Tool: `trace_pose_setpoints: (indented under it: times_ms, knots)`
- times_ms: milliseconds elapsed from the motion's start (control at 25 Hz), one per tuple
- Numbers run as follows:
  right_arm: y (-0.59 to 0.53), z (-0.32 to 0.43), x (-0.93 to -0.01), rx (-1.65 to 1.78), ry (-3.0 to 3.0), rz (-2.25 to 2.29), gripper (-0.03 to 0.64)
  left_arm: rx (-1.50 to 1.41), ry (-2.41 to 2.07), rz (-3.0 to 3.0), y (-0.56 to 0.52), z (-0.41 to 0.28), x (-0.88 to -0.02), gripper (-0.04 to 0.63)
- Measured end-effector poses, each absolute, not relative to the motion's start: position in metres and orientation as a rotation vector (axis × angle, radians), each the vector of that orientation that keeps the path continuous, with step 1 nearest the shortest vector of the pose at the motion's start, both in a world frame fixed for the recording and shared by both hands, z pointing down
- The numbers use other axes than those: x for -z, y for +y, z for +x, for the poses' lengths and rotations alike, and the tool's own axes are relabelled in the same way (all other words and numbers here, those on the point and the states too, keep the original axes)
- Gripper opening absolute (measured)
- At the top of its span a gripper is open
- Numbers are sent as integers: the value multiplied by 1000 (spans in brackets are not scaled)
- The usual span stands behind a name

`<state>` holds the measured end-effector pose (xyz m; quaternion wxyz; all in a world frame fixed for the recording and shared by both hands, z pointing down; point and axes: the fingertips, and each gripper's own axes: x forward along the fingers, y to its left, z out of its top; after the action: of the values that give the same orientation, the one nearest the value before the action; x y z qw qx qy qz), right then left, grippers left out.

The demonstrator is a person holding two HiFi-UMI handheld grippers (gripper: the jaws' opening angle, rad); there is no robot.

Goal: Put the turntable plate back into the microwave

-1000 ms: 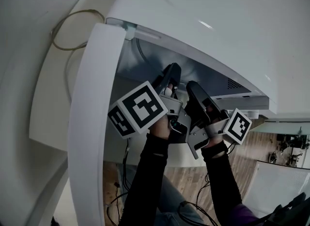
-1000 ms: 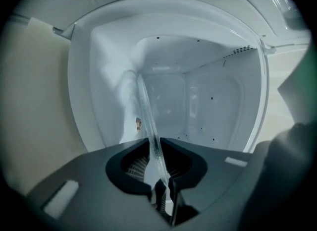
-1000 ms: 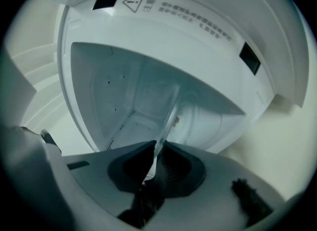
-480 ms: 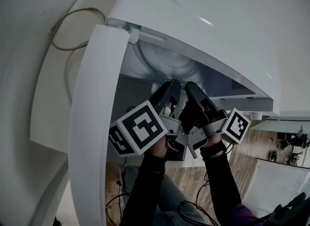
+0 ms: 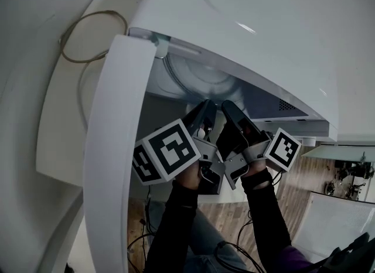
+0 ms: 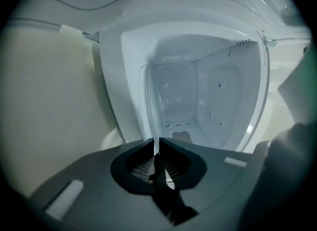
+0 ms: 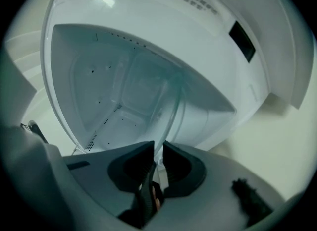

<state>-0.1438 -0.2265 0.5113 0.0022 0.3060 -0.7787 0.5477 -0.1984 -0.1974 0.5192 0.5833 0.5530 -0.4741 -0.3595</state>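
Left gripper (image 6: 155, 143) jaws are being closed back onto turntable plate (image 6: 145, 96) rim at microwave (image 5: 263, 26) mouth; right gripper (image 7: 158, 148) is kept clamped; 2-gripper hold restored, insertion likely resumed.

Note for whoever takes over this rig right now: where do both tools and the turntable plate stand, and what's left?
Left tool: jaws closing on the turntable plate, at its near rim.
Right tool: shut on the same rim, alongside.
Plate: reaching into the open microwave, door swung left; not seen seated.
Done: door open, plate at the cavity.
Left: probably set it flat on the cavity floor, release both tools, withdraw.
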Motion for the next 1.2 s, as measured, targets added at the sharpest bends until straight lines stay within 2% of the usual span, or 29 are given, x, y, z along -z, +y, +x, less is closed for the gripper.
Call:
trace_pose_setpoints:
  times_ms: [200,600,1200]
  knots:
    - [-227,-144,-511,-1670,-2441,966,60,841,-1118,1305,-198,-198,-518,43]
    - [-221,-137,-508,-1256,-2414,1032,67,839,-1124,1296,-202,-197,-519,33]
    - [-212,-126,-502,-1294,-2457,1004,67,807,-1175,1302,-193,-198,-524,23]
